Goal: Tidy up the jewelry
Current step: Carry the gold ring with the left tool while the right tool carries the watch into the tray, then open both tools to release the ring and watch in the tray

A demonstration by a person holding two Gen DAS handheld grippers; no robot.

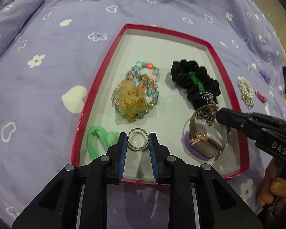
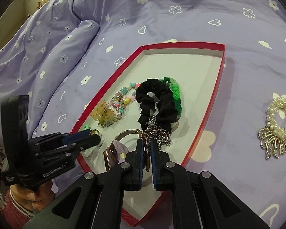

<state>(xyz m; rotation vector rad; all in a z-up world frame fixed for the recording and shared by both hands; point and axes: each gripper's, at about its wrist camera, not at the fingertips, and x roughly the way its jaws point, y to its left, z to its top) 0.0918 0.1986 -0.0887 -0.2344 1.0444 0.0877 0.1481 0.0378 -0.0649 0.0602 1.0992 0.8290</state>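
My left gripper (image 1: pixel 138 136) is shut on a gold ring (image 1: pixel 138 148), held low over the near end of the red-rimmed white tray (image 1: pixel 167 34). In the right wrist view, my right gripper (image 2: pixel 146 142) is shut on the gold mesh strap (image 2: pixel 147 152) of a rose-gold watch (image 2: pixel 107 158). The watch (image 1: pixel 207 145) rests on a purple hair tie (image 1: pixel 190 147) in the tray's right side. The right gripper (image 1: pixel 220 116) meets the strap's clasp end, next to a silver chain (image 1: pixel 207 95).
The tray also holds beaded bracelets (image 1: pixel 143 70), an amber hair claw (image 1: pixel 131 97), a black scrunchie (image 1: pixel 196 78) and a green hair tie (image 1: pixel 97 139). A pearl hair piece (image 2: pixel 280 118), a purple clip (image 1: pixel 264 75) and a red clip (image 1: pixel 260 96) lie on the lilac bedsheet.
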